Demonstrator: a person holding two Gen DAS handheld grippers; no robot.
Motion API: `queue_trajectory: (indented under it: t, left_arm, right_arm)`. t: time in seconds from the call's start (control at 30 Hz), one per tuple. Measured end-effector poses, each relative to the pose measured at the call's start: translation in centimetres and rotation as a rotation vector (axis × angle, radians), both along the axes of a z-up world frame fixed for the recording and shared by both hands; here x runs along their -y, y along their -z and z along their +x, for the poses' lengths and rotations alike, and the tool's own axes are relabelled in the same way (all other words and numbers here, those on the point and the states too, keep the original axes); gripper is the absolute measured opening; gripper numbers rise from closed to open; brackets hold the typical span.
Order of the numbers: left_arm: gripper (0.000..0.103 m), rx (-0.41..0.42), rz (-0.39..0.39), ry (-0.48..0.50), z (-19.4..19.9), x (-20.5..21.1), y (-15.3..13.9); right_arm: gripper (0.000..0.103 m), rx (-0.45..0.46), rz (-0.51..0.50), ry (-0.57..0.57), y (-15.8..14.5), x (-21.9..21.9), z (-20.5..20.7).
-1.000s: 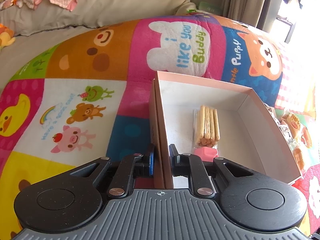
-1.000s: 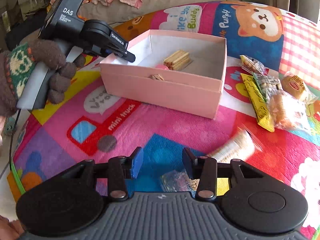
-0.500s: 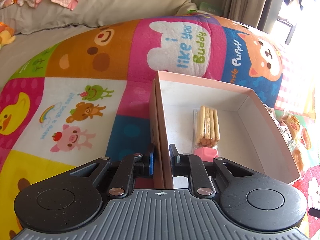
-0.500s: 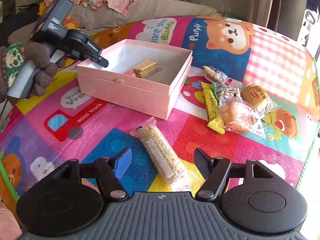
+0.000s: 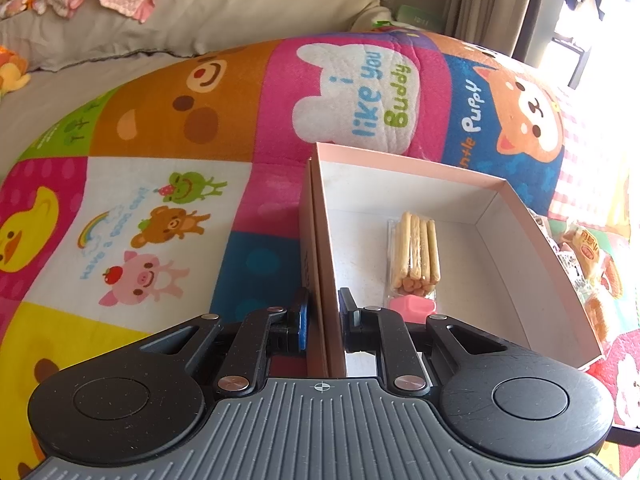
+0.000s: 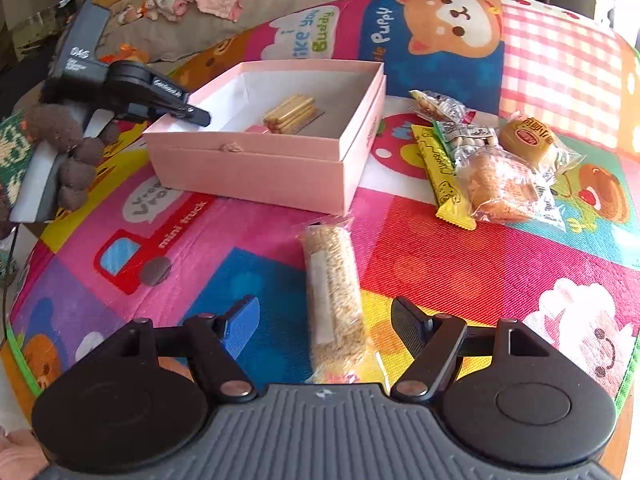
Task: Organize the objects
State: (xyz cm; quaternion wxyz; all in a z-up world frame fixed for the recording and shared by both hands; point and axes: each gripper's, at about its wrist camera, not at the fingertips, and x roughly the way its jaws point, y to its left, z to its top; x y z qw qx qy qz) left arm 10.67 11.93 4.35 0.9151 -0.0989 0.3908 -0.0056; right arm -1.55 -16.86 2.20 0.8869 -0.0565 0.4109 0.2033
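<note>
A wrapped sesame bar [image 6: 332, 304] lies between the right gripper's [image 6: 324, 320] wide-spread fingers; the left gripper [image 5: 322, 312] clamps the pink box's [image 5: 320, 240] wall.

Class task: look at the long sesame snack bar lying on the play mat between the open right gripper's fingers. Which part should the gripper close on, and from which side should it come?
Grip the sesame bar across its narrow middle, coming down from above. It lies flat, lengthwise between the open right gripper fingers, so its long sides face the pads; the crinkled wrapper ends give poorer hold.
</note>
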Motion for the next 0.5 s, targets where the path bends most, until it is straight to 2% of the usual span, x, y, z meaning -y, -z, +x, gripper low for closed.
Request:
queue_trajectory:
  t: [0.07,0.1,0.17,0.2,0.27,0.4,0.5]
  left_arm:
    - [0.017,0.001,0.007,0.003,0.0,0.1,0.0]
    - [0.017,0.001,0.009,0.005,-0.1,0.1,0.0]
    - [0.017,0.001,0.011,0.007,-0.1,0.2,0.0]
    - [0.017,0.001,0.012,0.007,-0.2,0.2,0.0]
    - [0.017,0.001,0.014,0.006,-0.2,0.3,0.0]
    - [0.017,0.002,0.012,0.010,-0.3,0.2,0.0]
    - [0.017,0.004,0.012,0.012,-0.3,0.2,0.0]
  right_arm:
    - [0.070,-0.005,-0.015,0.007,0.5,-0.3,0.7]
    - [0.062,-0.012,-0.020,0.003,0.7,-0.5,0.9]
    - [0.052,-0.002,-0.040,-0.010,0.8,-1.0,0.8]
    - [0.040,-0.003,-0.039,-0.024,0.6,-1.3,0.7]
    - [0.028,-0.017,-0.012,-0.050,0.2,-1.6,0.3]
    - [0.028,-0.069,0.031,-0.135,-1.2,-2.5,-1.1]
    - [0.028,-0.063,0.060,-0.194,-3.7,-3.2,-1.8]
